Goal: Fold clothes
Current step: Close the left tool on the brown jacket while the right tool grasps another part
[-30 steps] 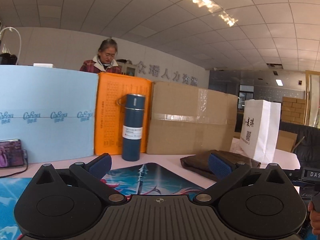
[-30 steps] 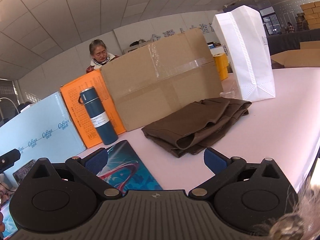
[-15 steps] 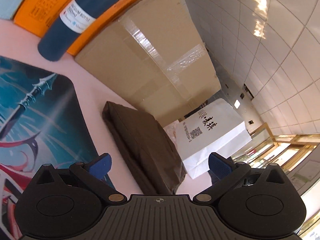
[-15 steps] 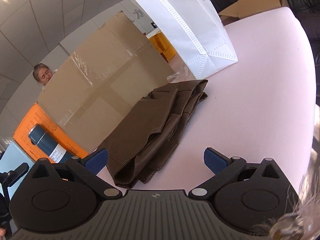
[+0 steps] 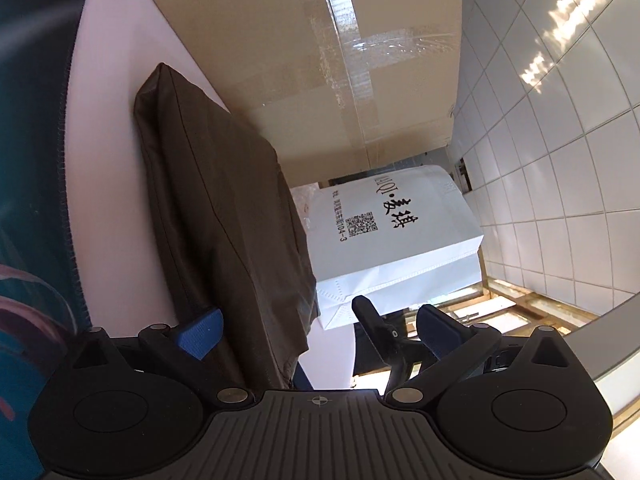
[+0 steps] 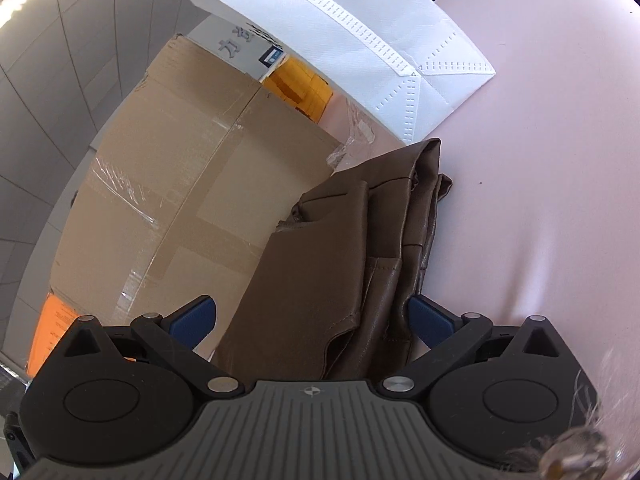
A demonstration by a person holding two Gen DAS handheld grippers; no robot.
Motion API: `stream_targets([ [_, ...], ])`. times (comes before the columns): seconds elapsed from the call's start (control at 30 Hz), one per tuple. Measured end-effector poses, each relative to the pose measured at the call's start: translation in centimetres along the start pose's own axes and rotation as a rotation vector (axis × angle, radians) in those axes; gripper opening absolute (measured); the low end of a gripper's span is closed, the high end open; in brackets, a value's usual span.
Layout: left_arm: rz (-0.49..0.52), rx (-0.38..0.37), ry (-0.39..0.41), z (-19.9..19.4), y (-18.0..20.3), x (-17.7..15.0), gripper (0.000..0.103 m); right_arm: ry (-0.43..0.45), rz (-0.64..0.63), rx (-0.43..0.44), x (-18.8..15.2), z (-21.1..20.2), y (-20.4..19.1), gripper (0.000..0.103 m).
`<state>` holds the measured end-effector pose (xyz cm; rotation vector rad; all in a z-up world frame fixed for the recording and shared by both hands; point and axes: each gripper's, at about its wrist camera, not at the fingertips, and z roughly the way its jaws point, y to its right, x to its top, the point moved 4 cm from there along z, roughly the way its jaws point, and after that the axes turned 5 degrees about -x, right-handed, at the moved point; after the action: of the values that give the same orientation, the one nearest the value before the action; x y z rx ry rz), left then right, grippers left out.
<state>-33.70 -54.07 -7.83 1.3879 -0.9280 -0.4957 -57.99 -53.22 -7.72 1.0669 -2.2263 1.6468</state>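
Note:
A folded dark brown garment [image 5: 224, 216] lies on the pale pink table [image 5: 120, 168], close against a cardboard box. My left gripper [image 5: 320, 334] is open and rolled sideways. The garment's near end sits between its blue pads, close to the left pad [image 5: 200, 336]. In the right wrist view the same garment [image 6: 332, 264] shows stacked layers and seams. My right gripper [image 6: 312, 320] is open and straddles the garment's near end, its right pad [image 6: 432, 320] against the cloth edge. The garment rests flat; neither gripper is shut on it.
A taped cardboard box [image 6: 180, 184] stands right behind the garment. A white paper bag [image 6: 340, 40] stands at its far end, also visible as the white bag [image 5: 392, 240]. A printed desk mat [image 5: 32, 160] lies beside the garment. An orange board [image 6: 56, 320] leans further along.
Both grippers have tipped down, rolled, and closed in on the brown garment, which now sits between their open fingers. The garment itself has not moved.

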Motion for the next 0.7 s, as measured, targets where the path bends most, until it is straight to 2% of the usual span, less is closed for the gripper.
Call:
stream_targets([
  [0.07, 0.017, 0.035, -0.015, 1.3, 0.0, 0.1, 0.103, 0.023, -0.037, 0.030, -0.3, -0.1, 0.0, 0.103],
  [0.13, 0.032, 0.104, -0.031, 2.3, -0.3, 0.0, 0.103, 0.028, -0.027, 0.056, -0.2, -0.2, 0.1, 0.103],
  [0.17, 0.051, 0.115, -0.032, 2.5, -0.1, -0.1, 0.103, 0.034, -0.005, 0.080, 0.0, -0.3, 0.4, 0.103],
  [0.27, 0.056, 0.134, -0.018, 3.3, 0.0, 0.0, 0.103, 0.050, 0.075, 0.156, 0.6, -0.5, 1.3, 0.103],
  [0.37, 0.033, 0.117, 0.028, 4.3, -0.6, 0.6, 0.102, 0.070, 0.163, 0.221, 1.2, -0.8, 2.3, 0.103],
  [0.4, 0.052, 0.140, 0.034, 4.7, -0.5, 0.7, 0.095, 0.075, 0.185, 0.239, 1.3, -0.8, 2.5, 0.103],
  [0.43, 0.091, 0.204, 0.029, 5.2, -0.5, 0.6, 0.079, 0.078, 0.197, 0.250, 1.4, -0.9, 2.7, 0.103],
  [0.47, 0.115, 0.267, 0.011, 5.9, -1.0, 0.4, 0.036, 0.080, 0.202, 0.256, 1.4, -0.9, 2.8, 0.103],
  [0.5, 0.111, 0.295, -0.007, 6.4, -1.7, 0.3, 0.011, 0.080, 0.201, 0.258, 1.4, -1.0, 2.8, 0.103],
  [0.57, 0.091, 0.259, -0.008, 6.5, -2.7, 0.5, 0.007, 0.081, 0.198, 0.260, 1.5, -1.1, 2.8, 0.103],
  [0.7, 0.073, 0.126, 0.087, 4.4, -1.7, 2.1, 0.004, 0.159, 0.210, 0.235, 1.8, -2.5, 3.4, 0.103],
])
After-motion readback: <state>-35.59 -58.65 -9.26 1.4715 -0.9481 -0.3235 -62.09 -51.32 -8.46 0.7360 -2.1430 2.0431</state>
